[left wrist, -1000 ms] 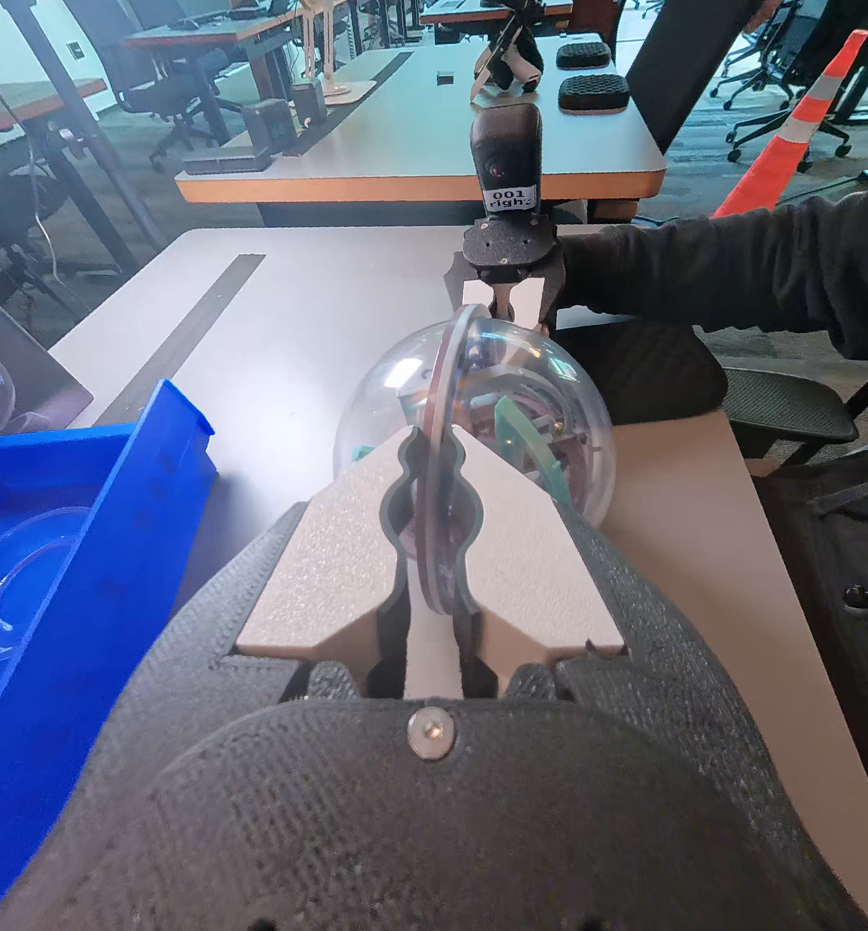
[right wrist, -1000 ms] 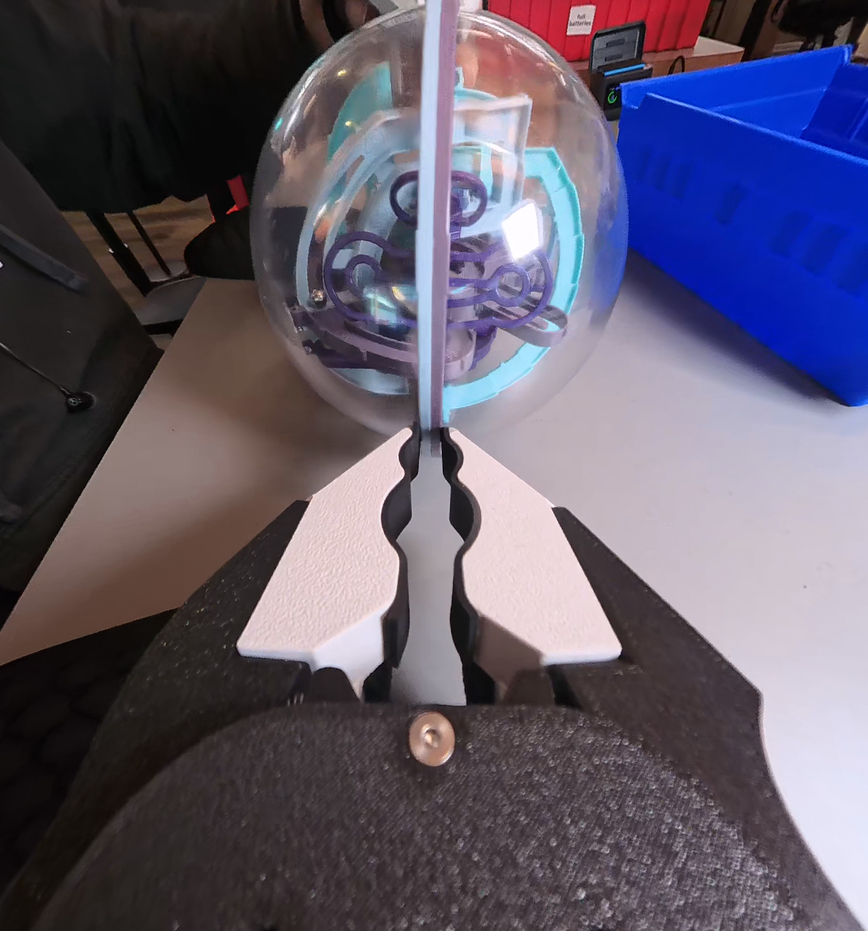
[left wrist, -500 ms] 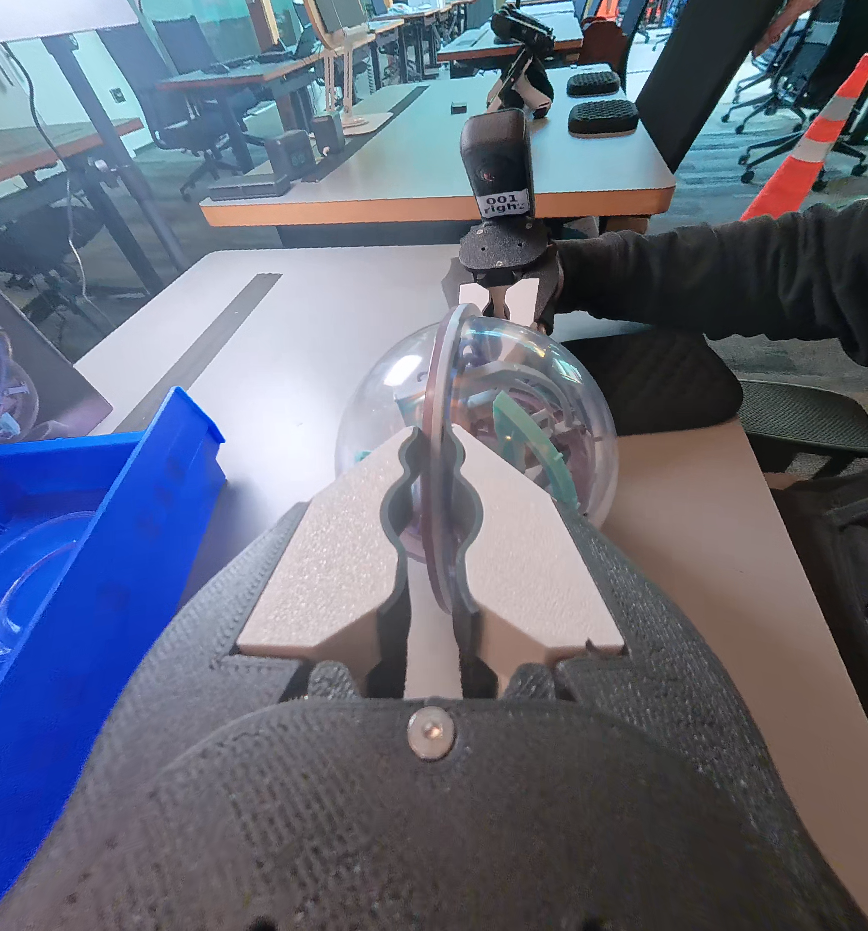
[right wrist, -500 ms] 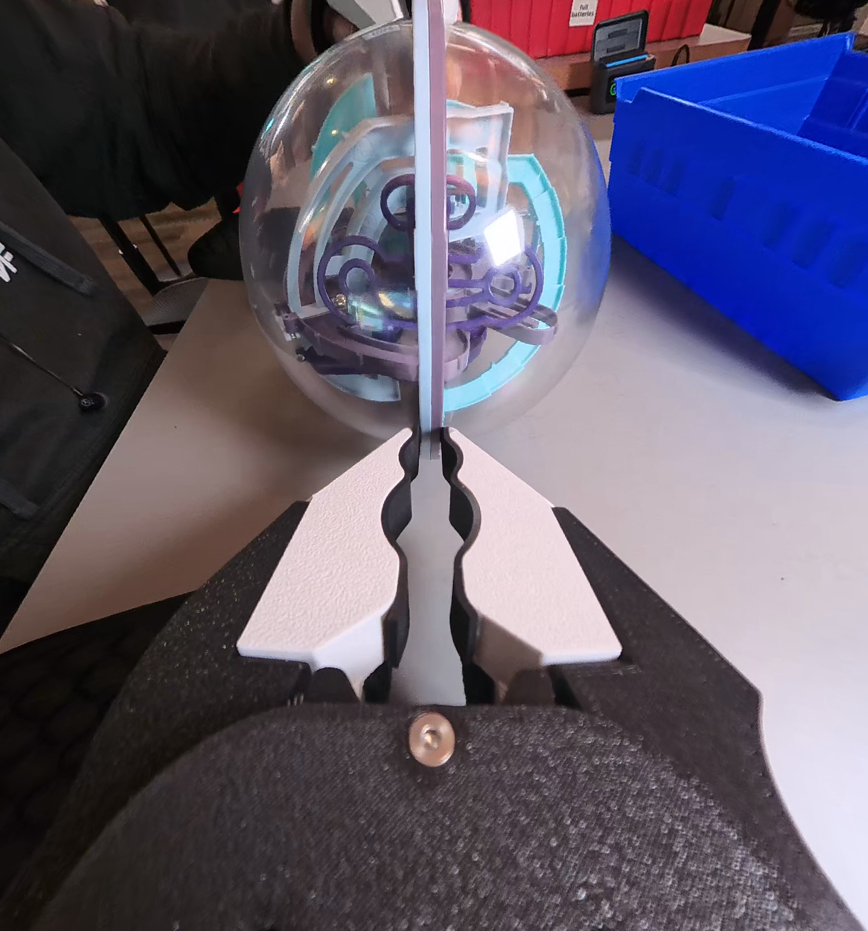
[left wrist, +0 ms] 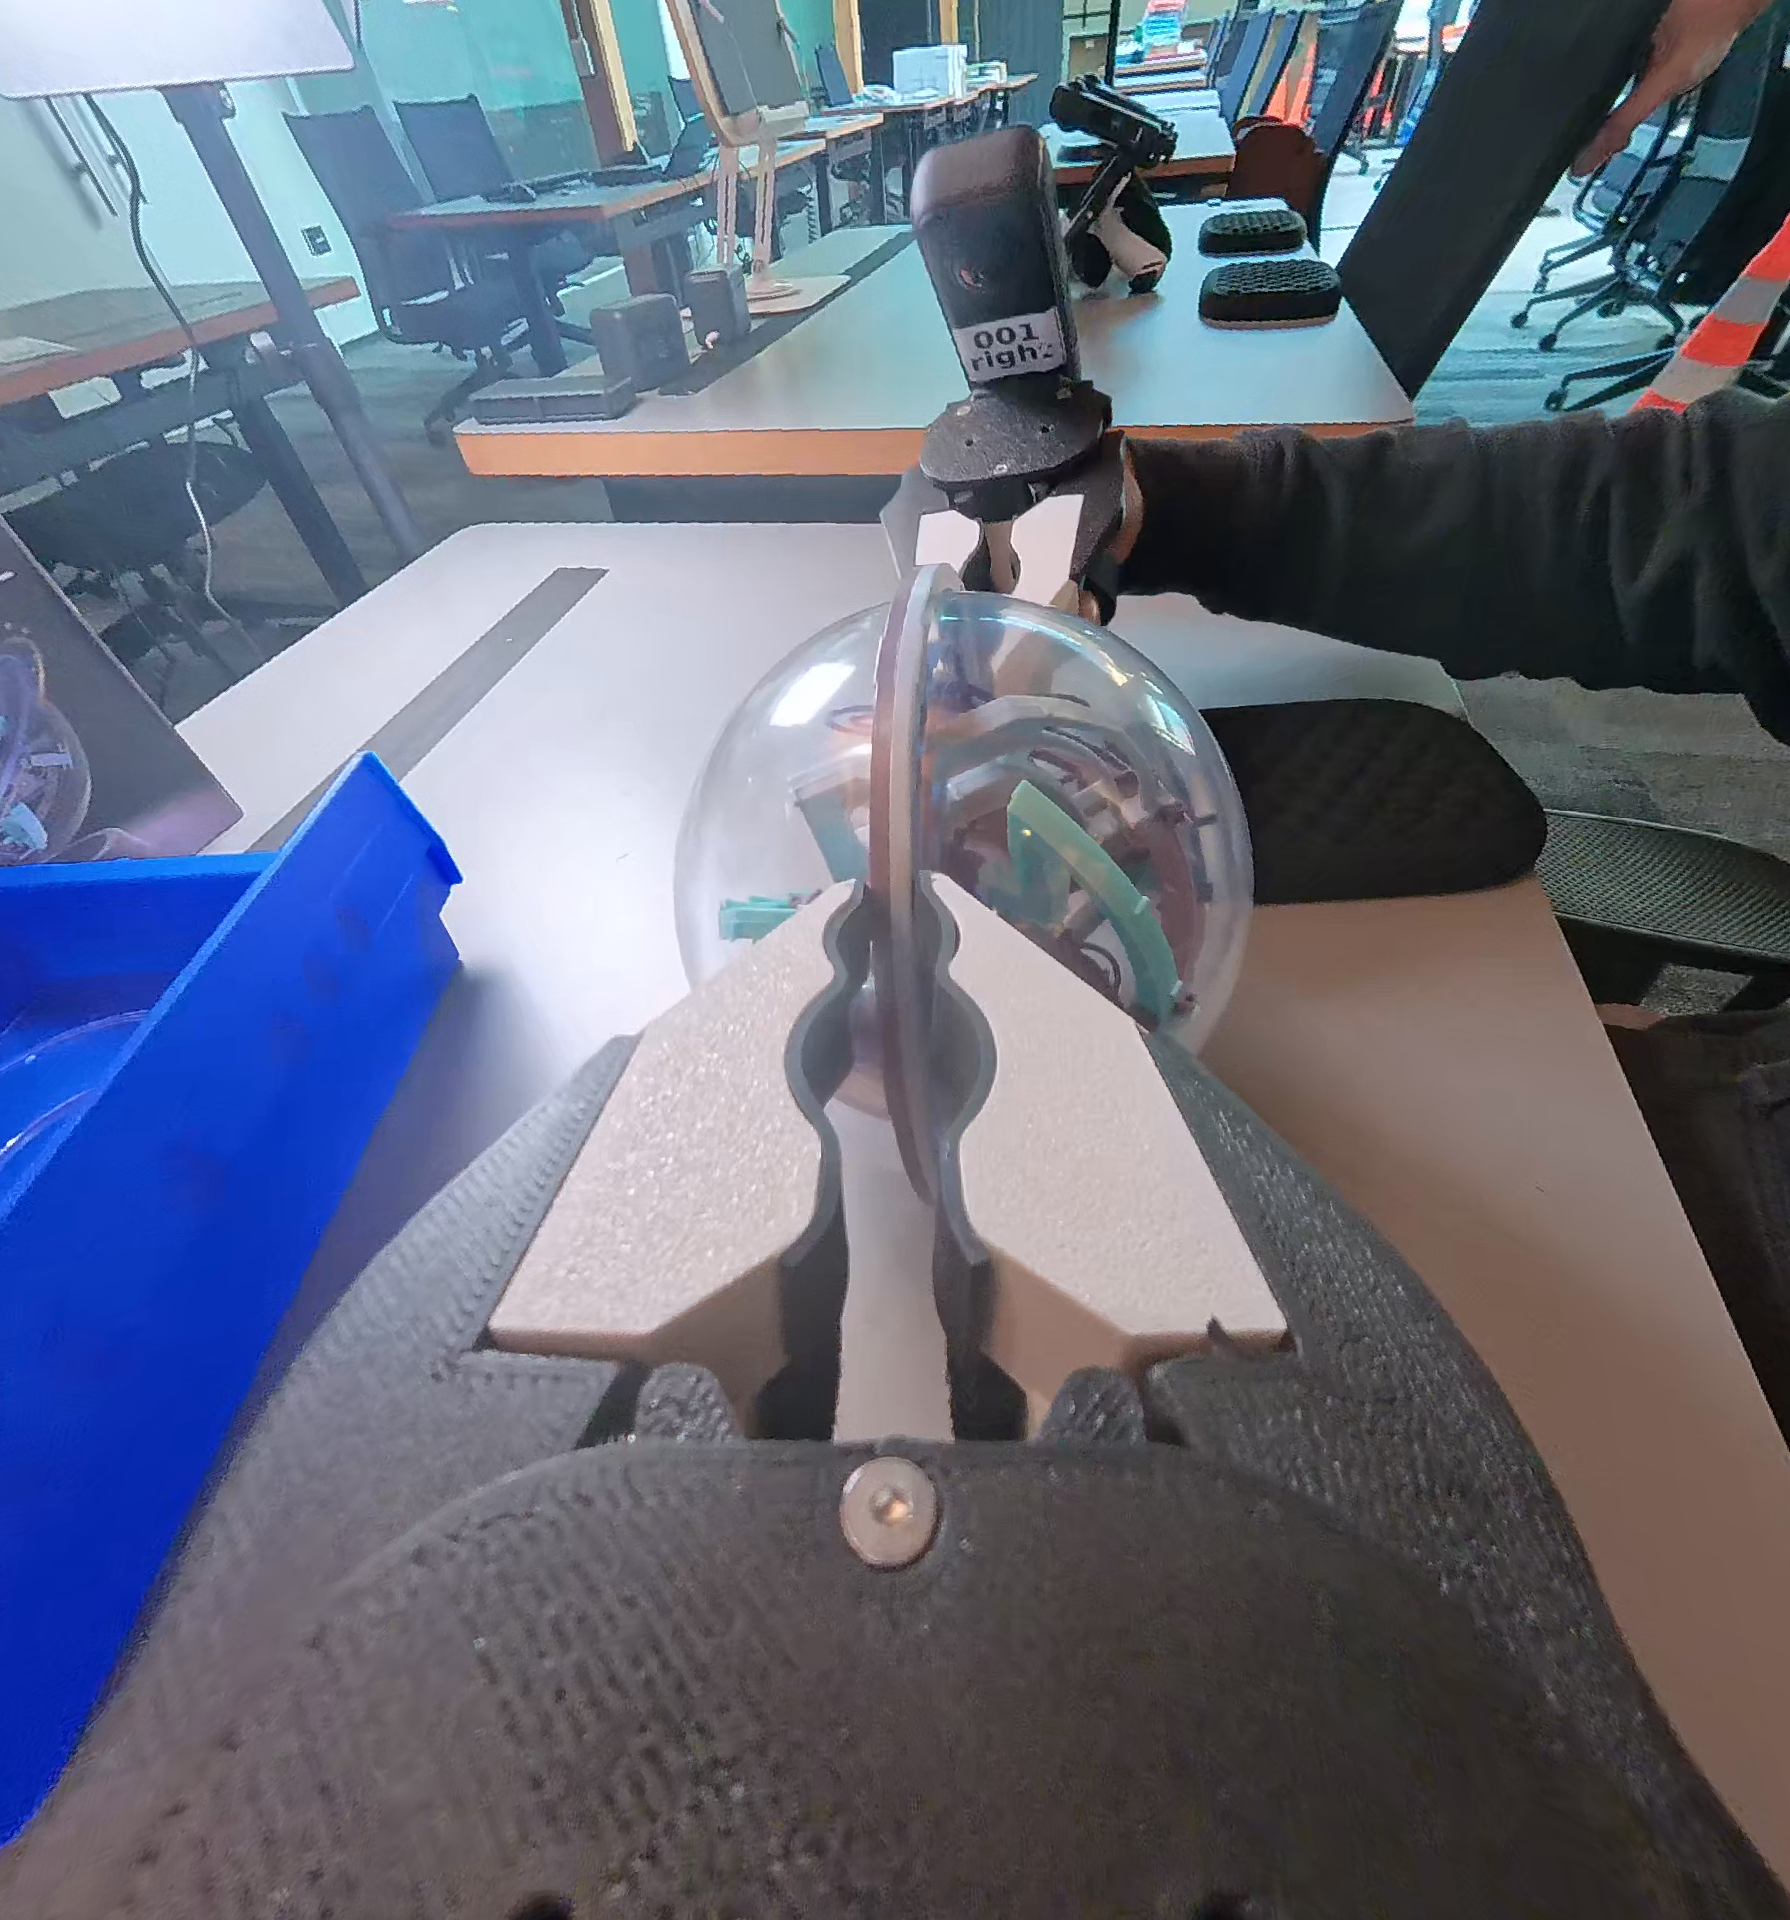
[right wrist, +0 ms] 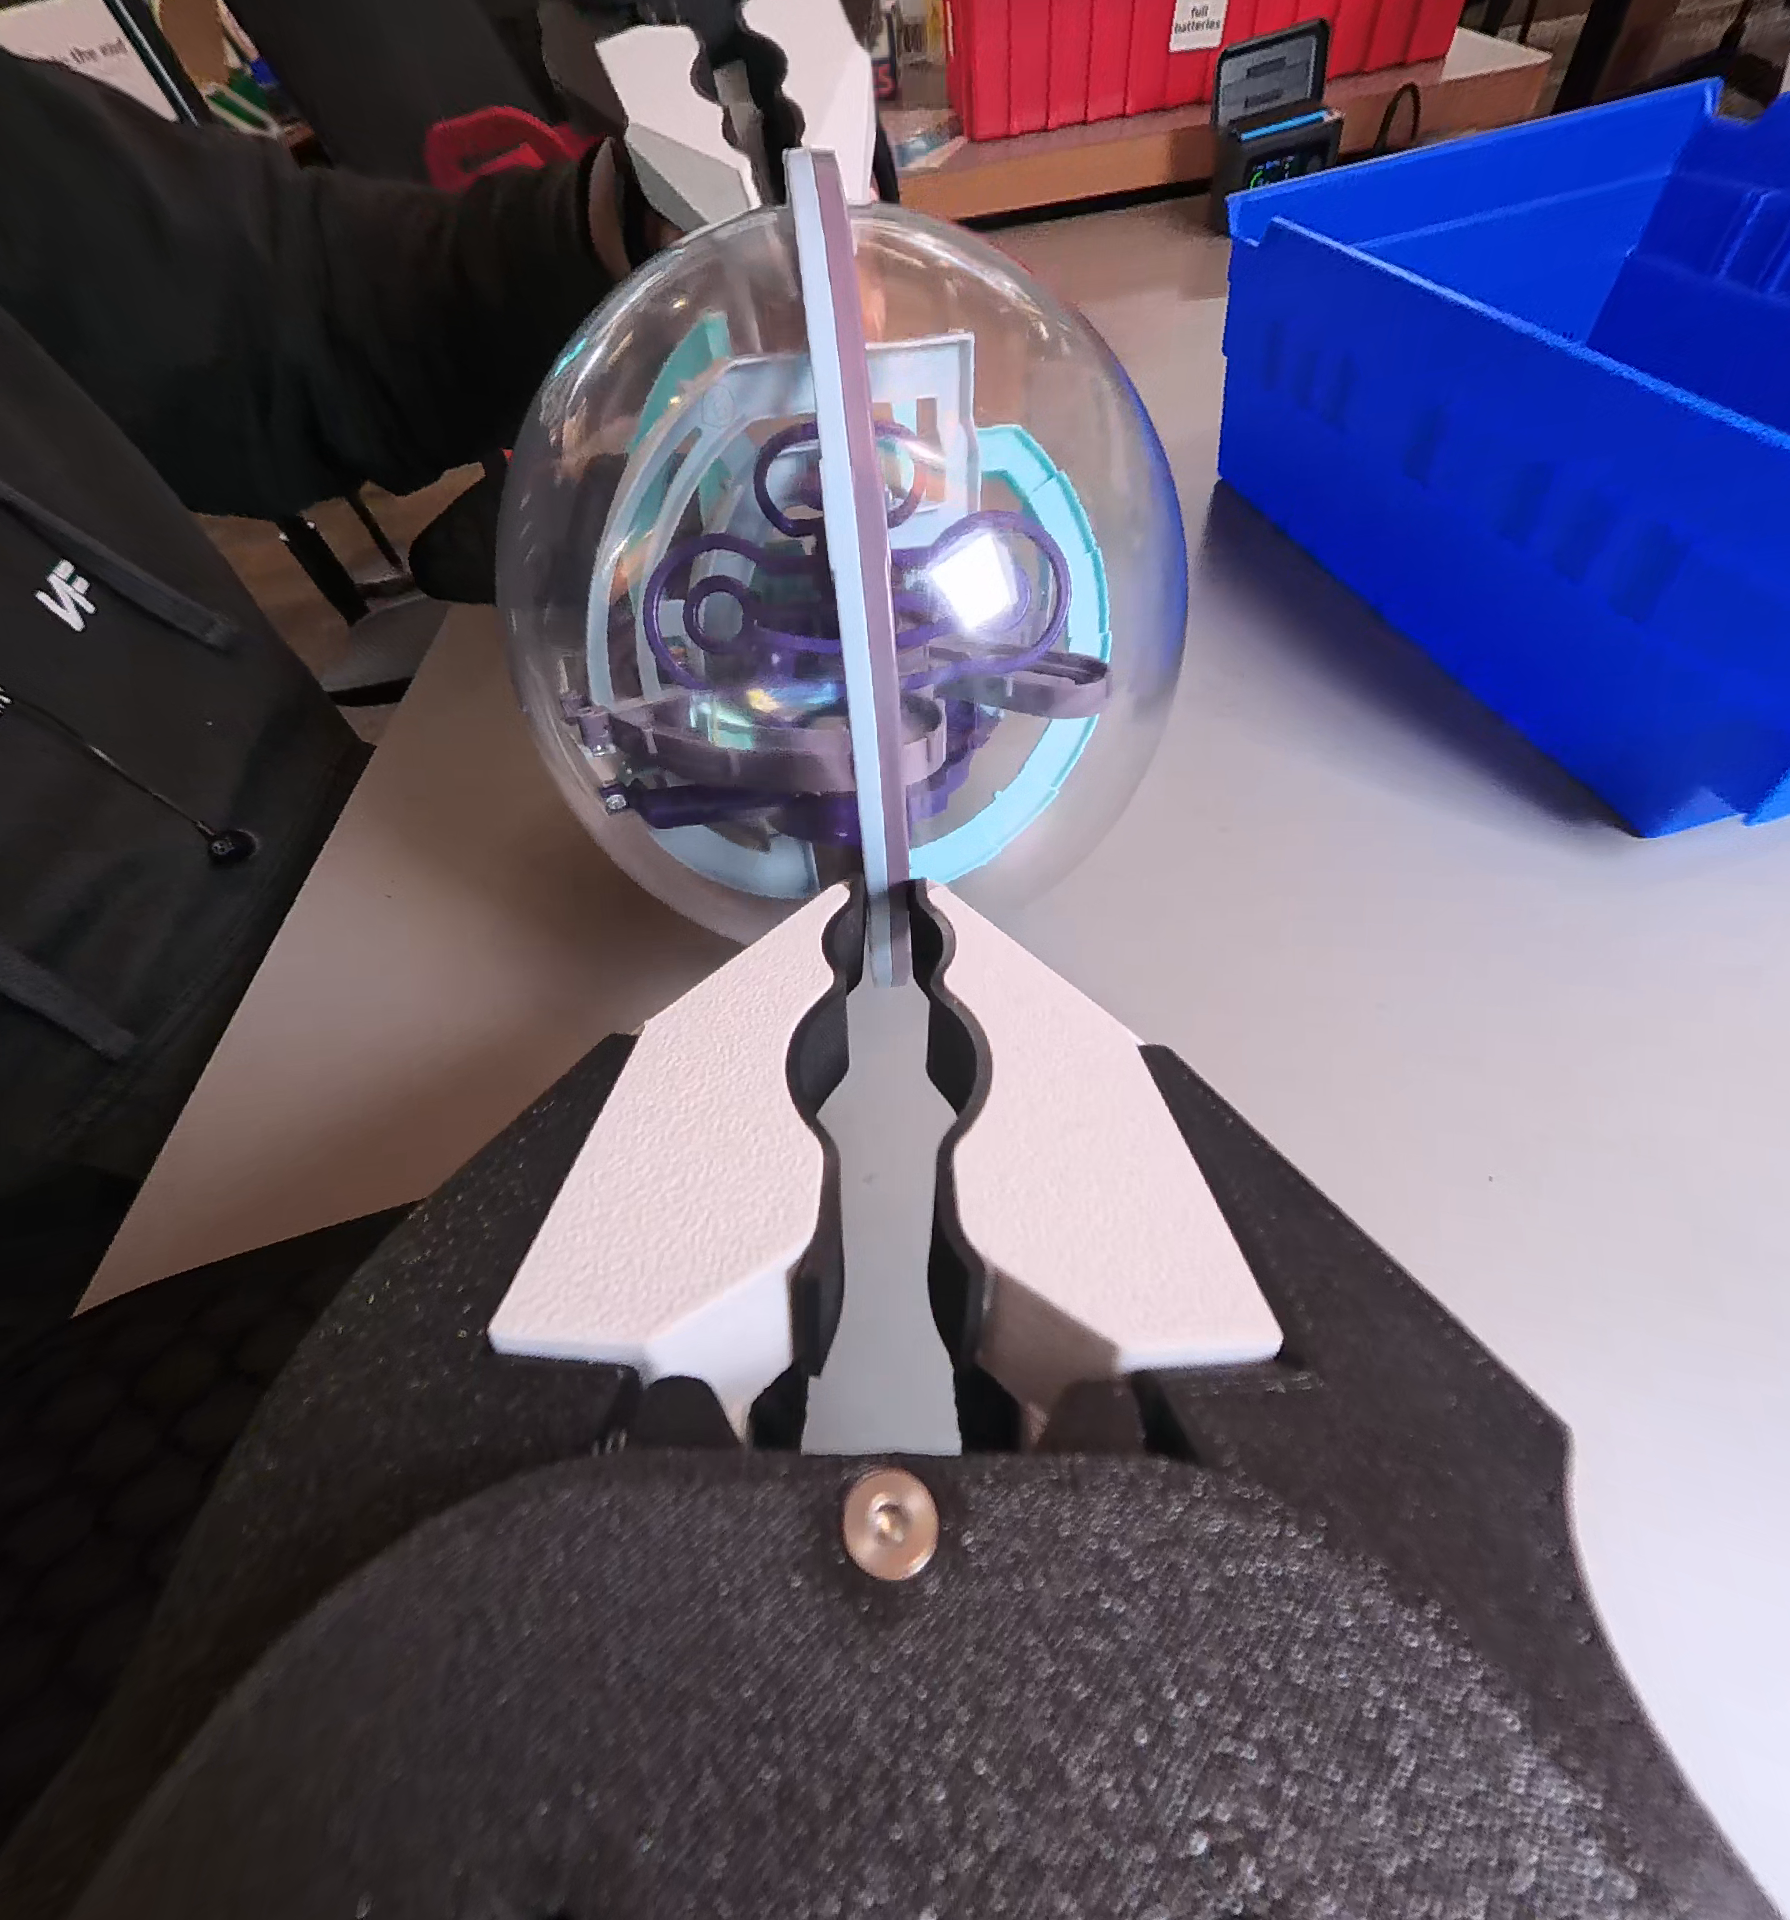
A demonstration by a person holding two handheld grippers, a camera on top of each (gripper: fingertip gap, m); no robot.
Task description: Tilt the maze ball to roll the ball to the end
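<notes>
Maze ball (right wrist: 839, 551), a clear plastic sphere with teal and purple tracks inside and a flat purple-grey equator ring, is held up above the pale grey worktop (right wrist: 1338, 1039) between two grippers that face each other. The ring stands nearly on edge, leaning slightly, and is seen edge-on from both wrist views. The right gripper (right wrist: 886, 935) is aimed forward and slightly downward over the worktop, its jaws clamped on the near edge of the ring, with both dark pads pressed against the ring's faces. The left gripper (left wrist: 896, 997) is pointed the opposite way from the far side, and its jaws are likewise clamped on the ring, which runs deep between the wavy pads. In the left wrist view the right gripper (left wrist: 1016, 582) is seen beyond the sphere, carried by a hand in a black sleeve (left wrist: 1493, 561) reaching in from the right side of the picture. A small rolling ball inside the maze cannot be made out.

A blue plastic bin (right wrist: 1535, 457) stands on the worktop just beside the sphere, apart from it, with a clear dome-shaped piece (left wrist: 8, 1122) lying inside. A dark printed box (left wrist: 29, 727) stands behind the bin. A black mesh chair (left wrist: 1390, 800) is placed at the worktop's edge beneath the sleeve. Further desks, office chairs and an orange traffic cone (left wrist: 1743, 312) fill the background.
</notes>
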